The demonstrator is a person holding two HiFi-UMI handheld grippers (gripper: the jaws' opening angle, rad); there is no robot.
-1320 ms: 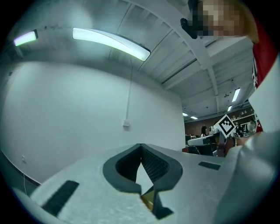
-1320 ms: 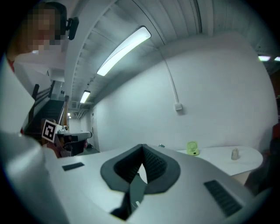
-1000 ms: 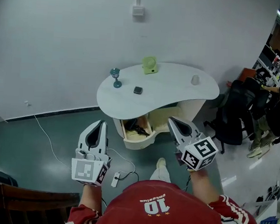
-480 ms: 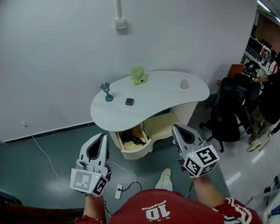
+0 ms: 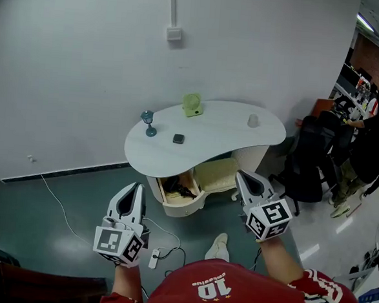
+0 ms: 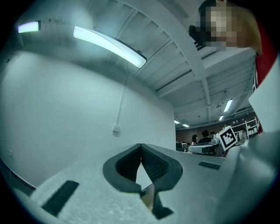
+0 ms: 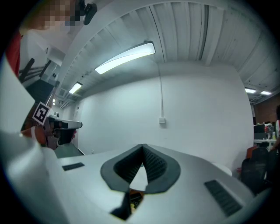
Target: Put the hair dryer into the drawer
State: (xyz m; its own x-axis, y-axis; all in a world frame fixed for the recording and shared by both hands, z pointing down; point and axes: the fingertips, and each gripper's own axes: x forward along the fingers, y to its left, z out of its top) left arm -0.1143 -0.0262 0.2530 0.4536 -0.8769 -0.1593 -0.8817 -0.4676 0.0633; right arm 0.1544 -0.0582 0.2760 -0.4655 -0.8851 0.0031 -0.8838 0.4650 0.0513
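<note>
Hair dryer, black, lies in the open drawer.

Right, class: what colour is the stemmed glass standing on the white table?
Teal blue; the stemmed glass shows best in the head view.

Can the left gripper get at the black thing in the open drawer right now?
Probably not yet: the left gripper is shut and hangs apart from the drawer, short of it. But the drawer is open, the black thing lies uncovered, and nothing blocks the way.
</note>
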